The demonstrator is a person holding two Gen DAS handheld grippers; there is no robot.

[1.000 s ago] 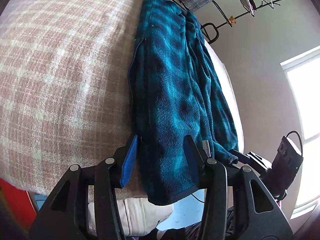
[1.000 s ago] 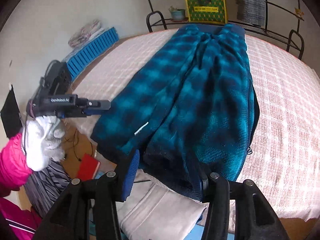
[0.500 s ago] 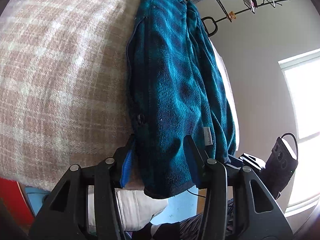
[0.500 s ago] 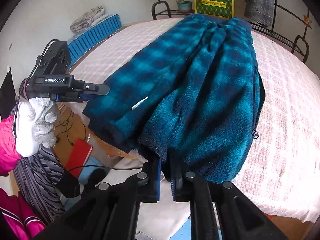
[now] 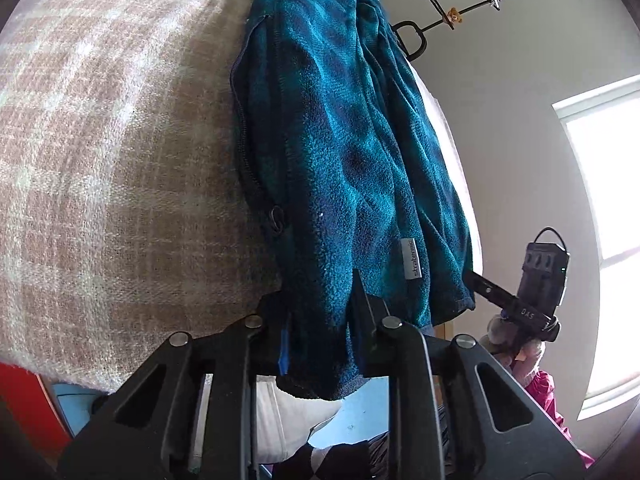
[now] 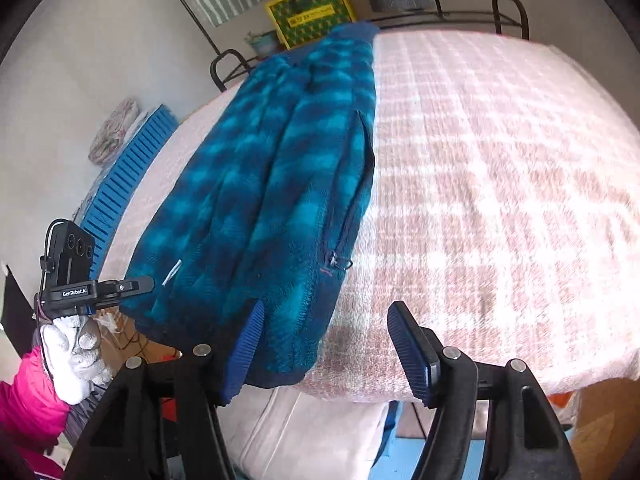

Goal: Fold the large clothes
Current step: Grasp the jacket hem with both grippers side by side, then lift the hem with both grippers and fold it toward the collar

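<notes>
A teal plaid fleece jacket (image 5: 344, 152) (image 6: 280, 184) lies lengthwise on the bed, its bottom hem hanging over the near edge. My left gripper (image 5: 322, 316) is closing, and its pads press on that hem between the zipper pull (image 5: 276, 216) and a grey label (image 5: 412, 258). In the right wrist view, a white-gloved hand holds the left gripper (image 6: 140, 284) at the jacket's left corner. My right gripper (image 6: 326, 350) is opening, its jaws wide apart. The hem's zipper-side corner lies beside its left finger (image 6: 244, 344), and neither pad presses on it.
A pink-and-white checked bedspread (image 6: 500, 200) (image 5: 120, 160) covers the bed. A metal rack (image 6: 508, 8) with a yellow box (image 6: 312, 12) and hanging cloths stands at the far end. A blue slatted panel (image 6: 128, 176) leans on the left wall. A white cushion (image 6: 312, 432) lies below the bed edge.
The right gripper, shut on the hem half a second ago, has let go, opened wide and shifted right toward the zipper side. The left gripper's jaws have closed onto the hem.
</notes>
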